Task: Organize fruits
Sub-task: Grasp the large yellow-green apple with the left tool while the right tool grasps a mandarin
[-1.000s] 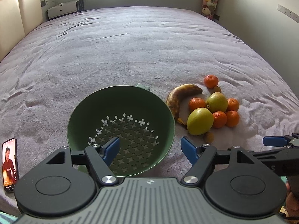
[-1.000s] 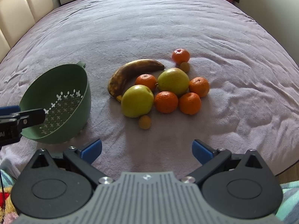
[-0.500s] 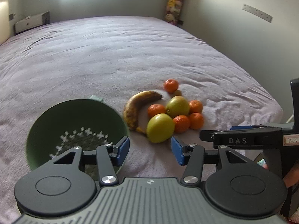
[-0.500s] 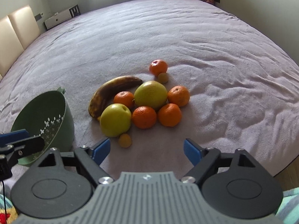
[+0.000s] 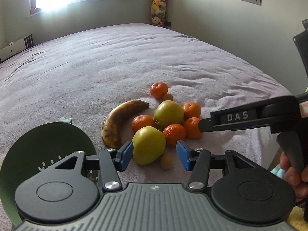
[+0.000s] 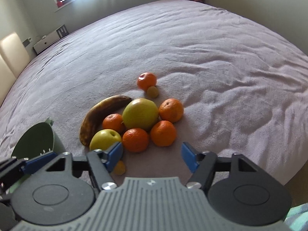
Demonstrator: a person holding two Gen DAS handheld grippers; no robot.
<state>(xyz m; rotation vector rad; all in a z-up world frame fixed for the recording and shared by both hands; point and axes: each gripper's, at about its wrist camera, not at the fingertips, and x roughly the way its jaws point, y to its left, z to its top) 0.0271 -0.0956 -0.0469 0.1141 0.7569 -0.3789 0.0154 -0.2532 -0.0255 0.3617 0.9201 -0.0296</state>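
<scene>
On the mauve bed (image 5: 134, 57), both the left gripper (image 5: 154, 155) and right gripper (image 6: 152, 156) held jaws apart near the round yellow-green apple (image 5: 148, 144), gripping nothing.

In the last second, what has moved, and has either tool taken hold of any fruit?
Both tools have swung from the colander toward the fruit pile. The left tool now brackets the near apple, jaws open, not yet closed on it. The right tool has come closer to the tangerines, also open. Nothing has been gripped. Fruit, banana and colander lie where they were, colander empty.
</scene>
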